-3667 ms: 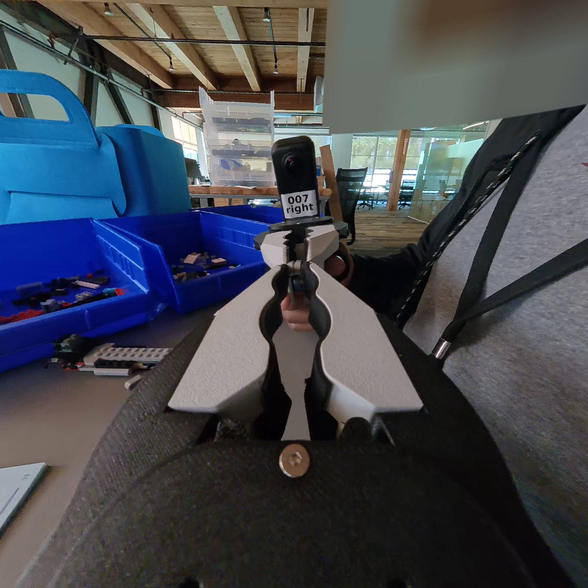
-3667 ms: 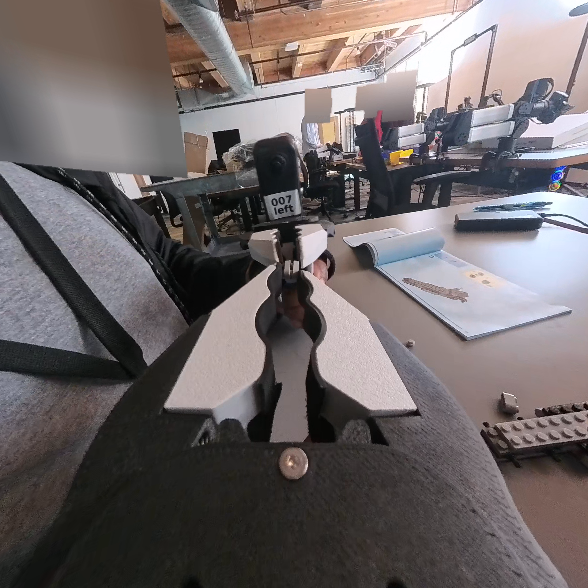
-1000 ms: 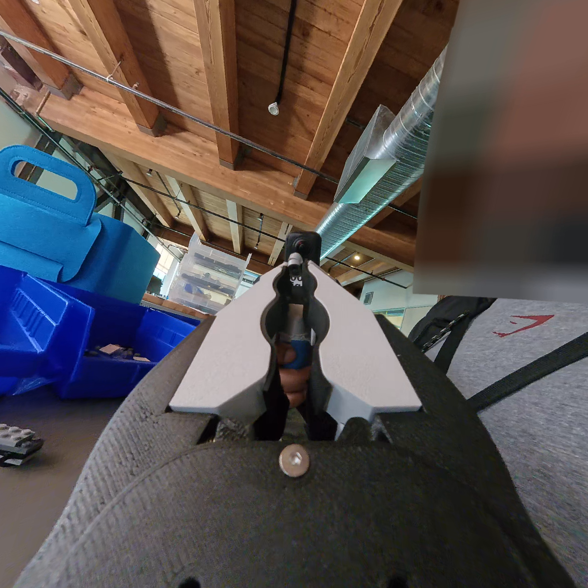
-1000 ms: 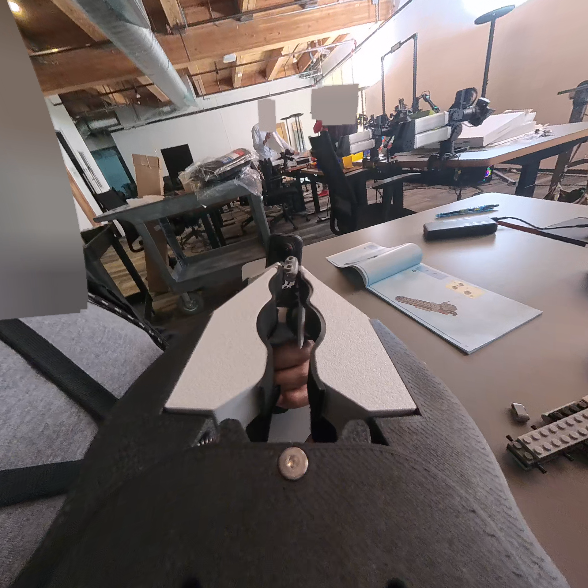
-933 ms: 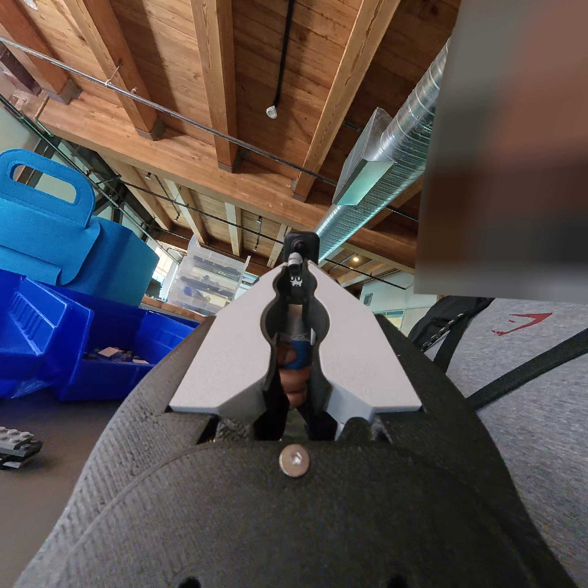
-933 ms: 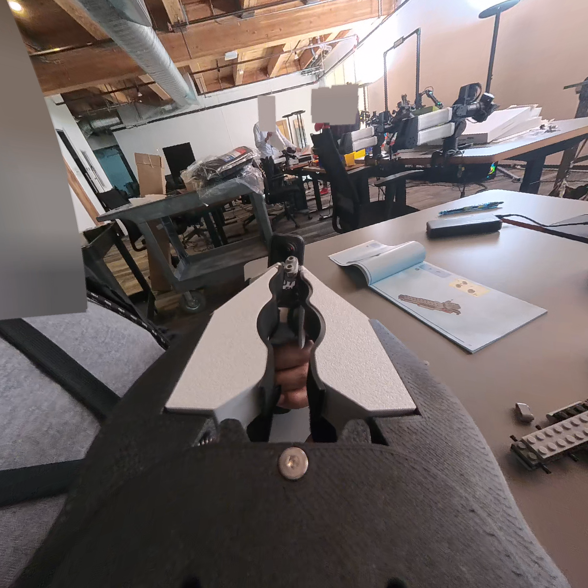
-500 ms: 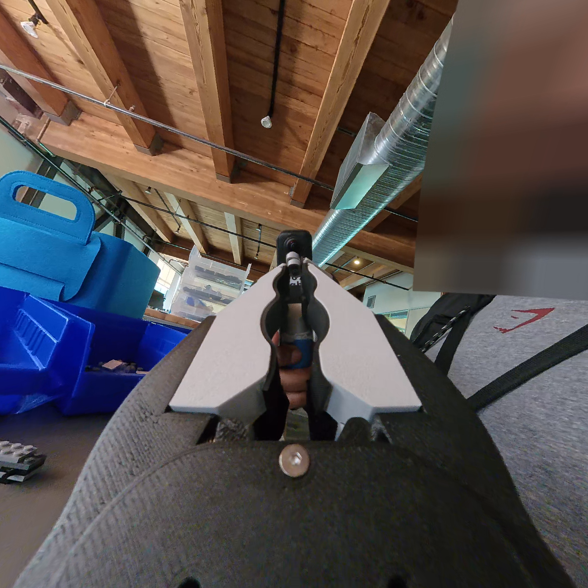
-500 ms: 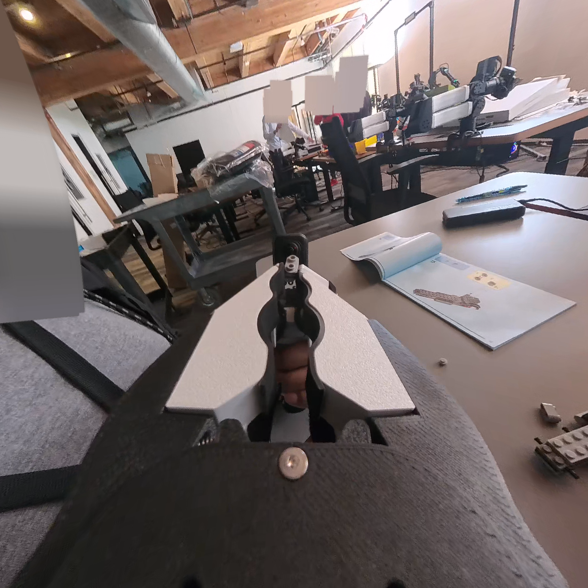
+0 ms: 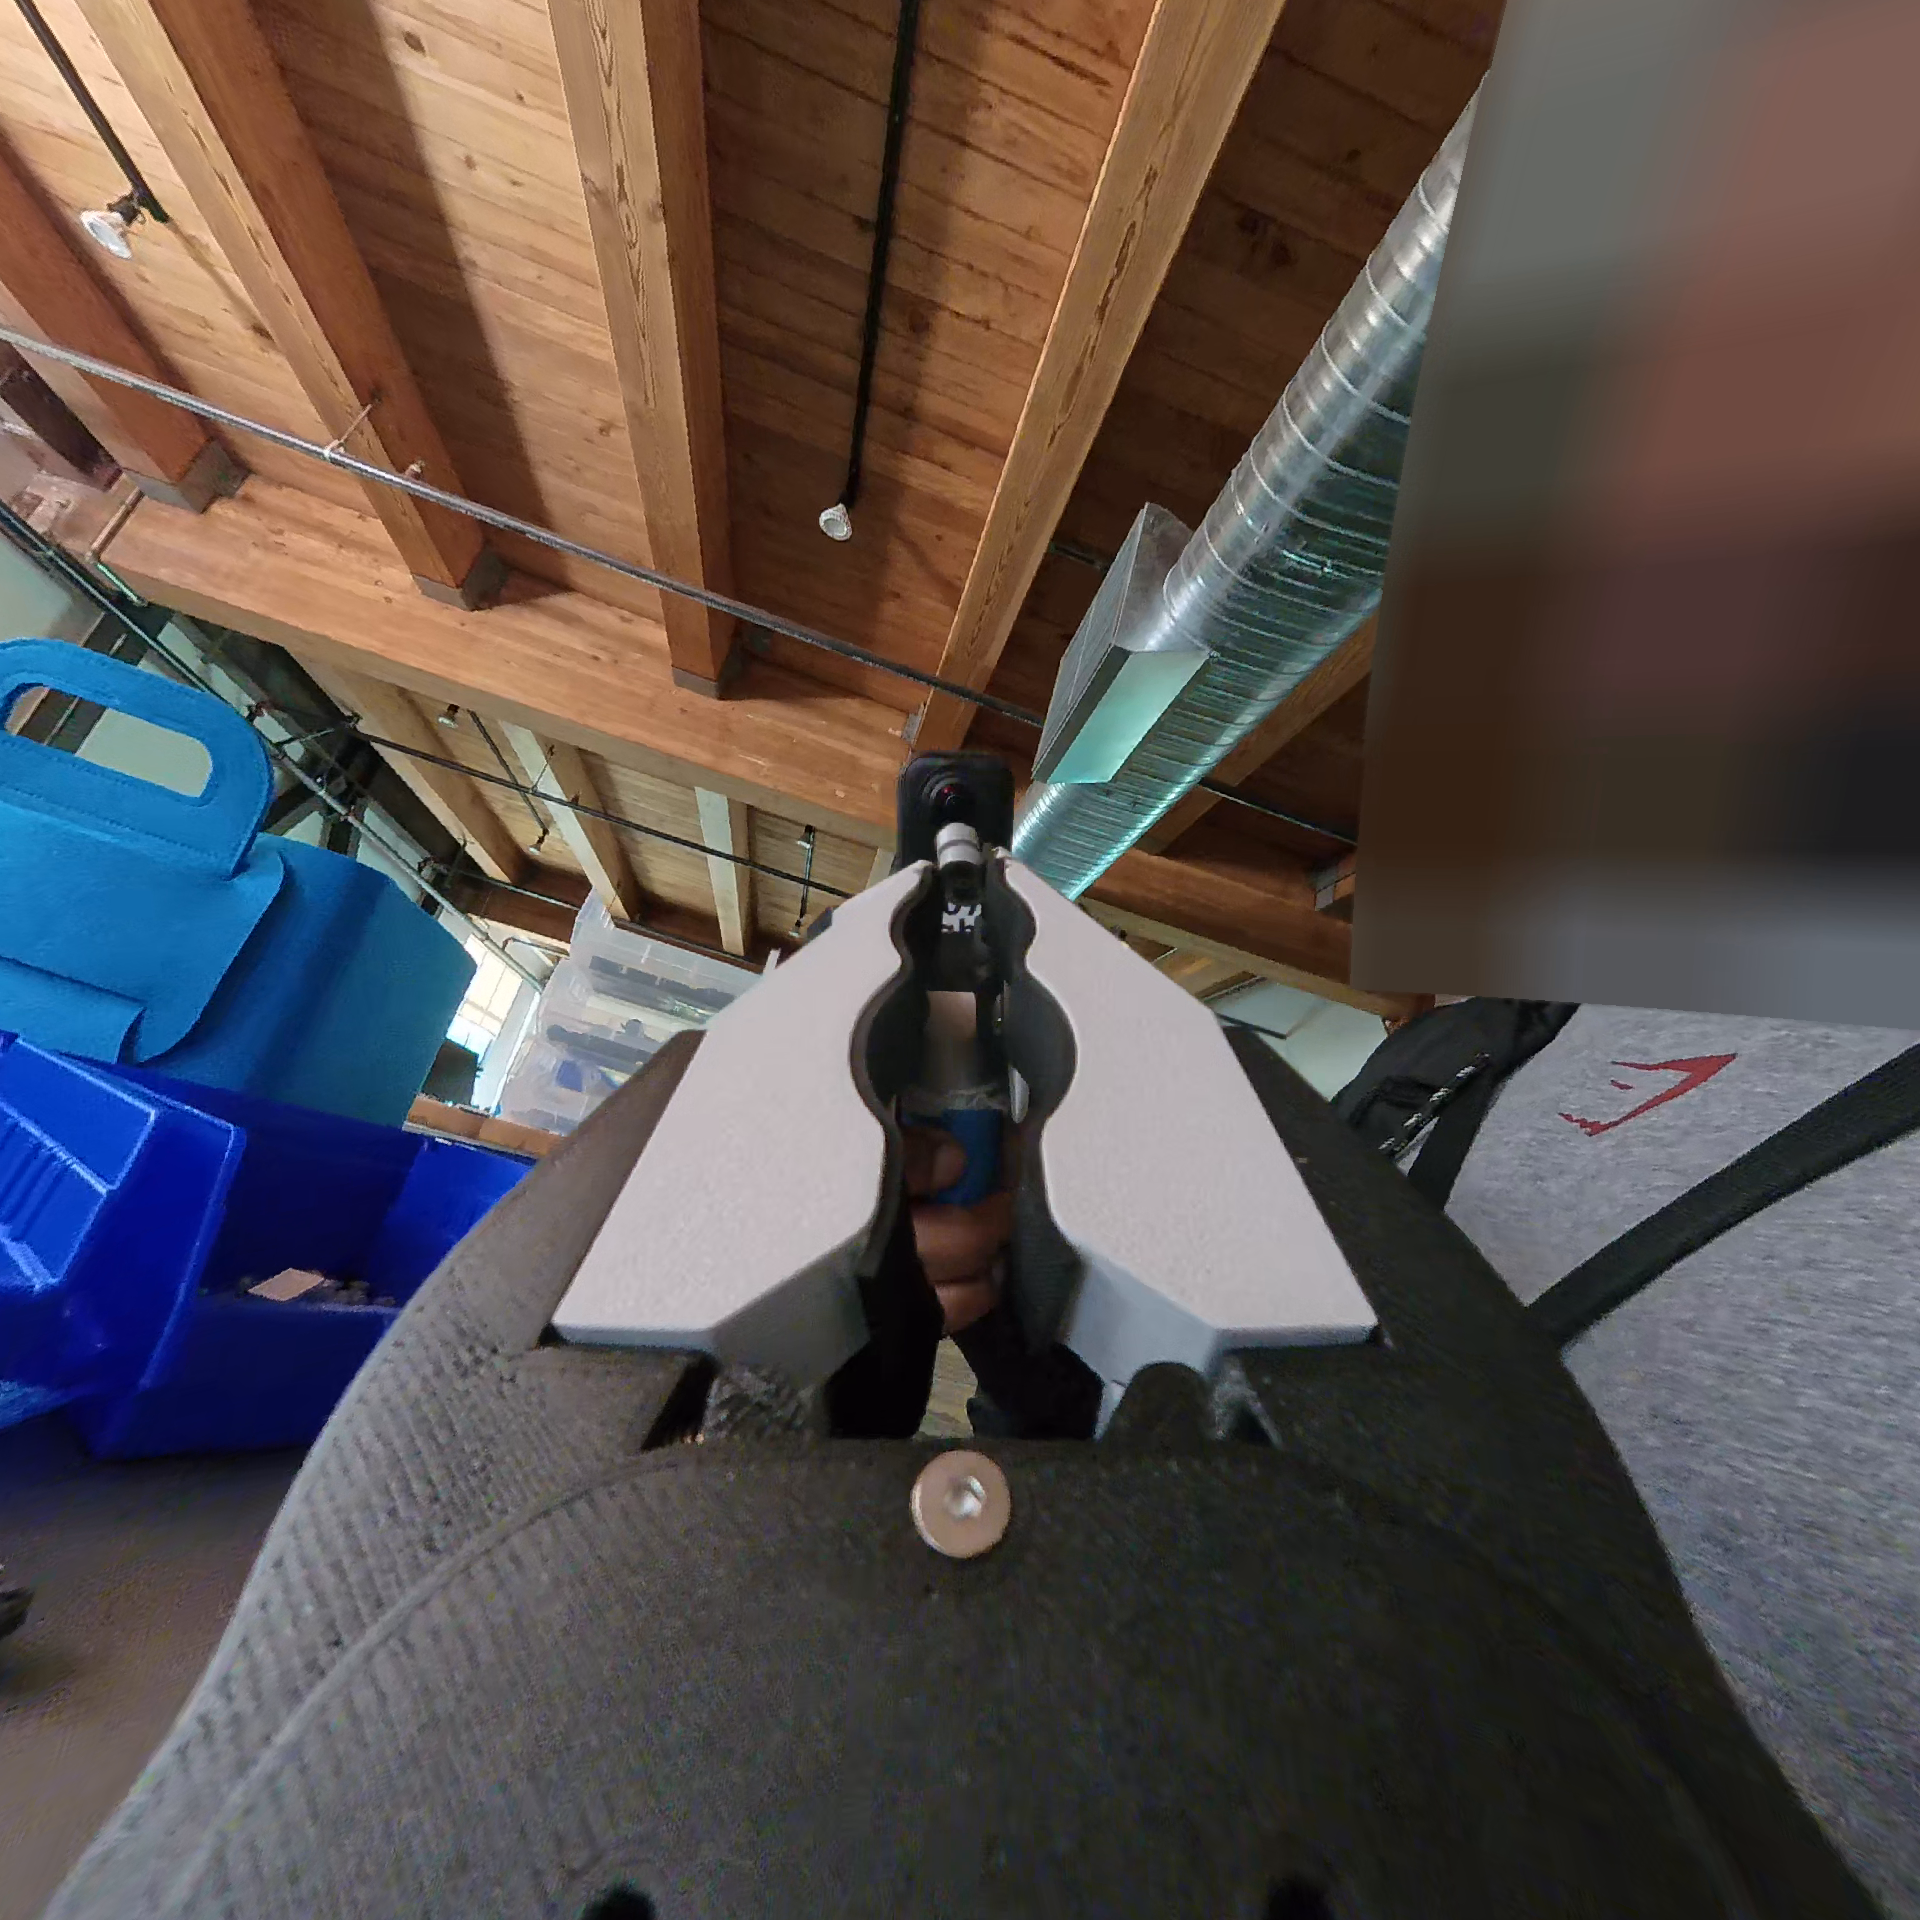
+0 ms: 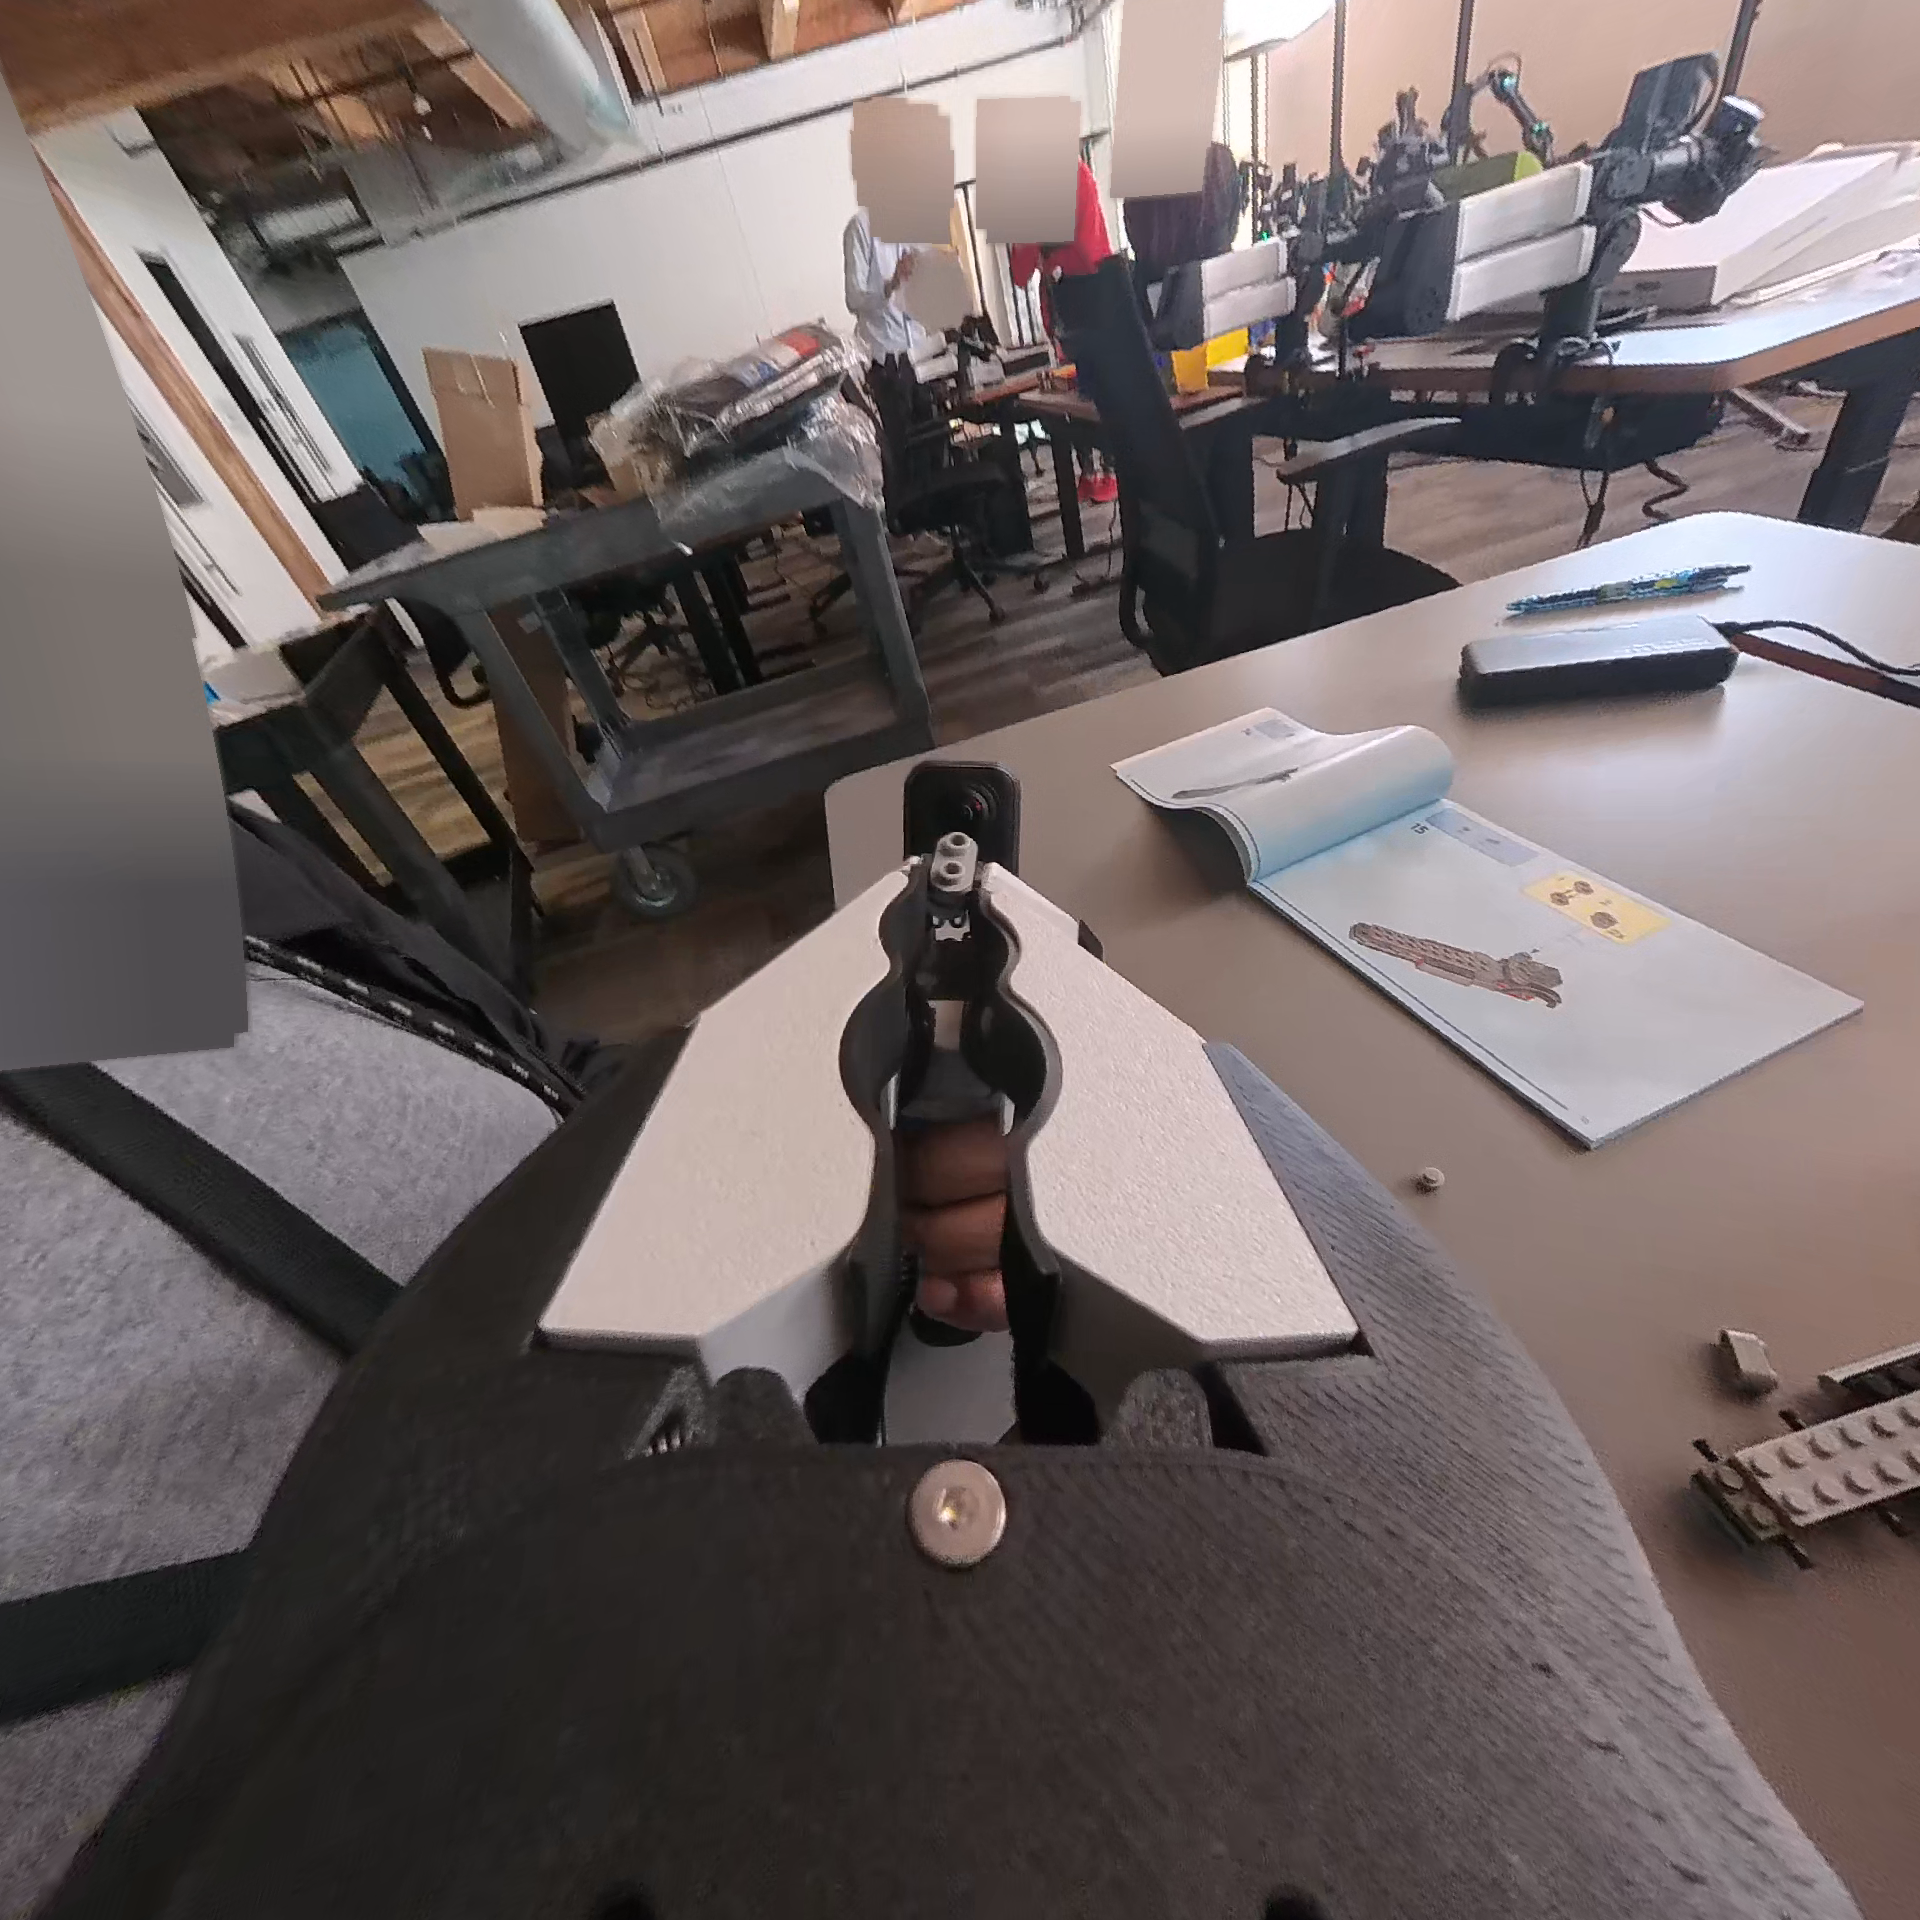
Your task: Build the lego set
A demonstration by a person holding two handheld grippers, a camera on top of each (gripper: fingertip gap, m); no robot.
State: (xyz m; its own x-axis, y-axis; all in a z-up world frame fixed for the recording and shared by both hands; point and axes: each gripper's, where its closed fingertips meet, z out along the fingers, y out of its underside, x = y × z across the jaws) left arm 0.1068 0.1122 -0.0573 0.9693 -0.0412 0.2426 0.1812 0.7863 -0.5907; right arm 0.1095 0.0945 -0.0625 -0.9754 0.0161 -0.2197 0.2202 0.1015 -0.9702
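in the left wrist view a blue felt bag (image 9: 156,883) and blue bins (image 9: 260,1299) with loose bricks stand at the far left on the desk (image 9: 104,1538); the left tool (image 9: 961,883) points up towards the wooden ceiling, its jaws drawn narrow, and a small grey piece (image 9: 956,844) sits right at its tips; whether this tool pinches the piece or only meets it, i cannot tell; the other tool faces it tip to tip, and a person's grey top fills the right side.

in the right wrist view the right tool (image 10: 951,883) is likewise narrow, closed on that small grey piece (image 10: 954,862), two studs showing above the tips; both tools are held up off the desk, in front of the person; to the right an open instruction booklet (image 10: 1507,935) lies flat; nearer, a tiny round stud (image 10: 1431,1177) and a small loose brick (image 10: 1745,1359) lie apart; at the far right edge rests the grey plate assembly (image 10: 1829,1475).

the step in hand looks like seating or regripping one small part between the two tools; the build itself seems early; next, the piece likely needs carrying down to the plate assembly, studs lined up squarely, then pressed gently so it does not slip out.
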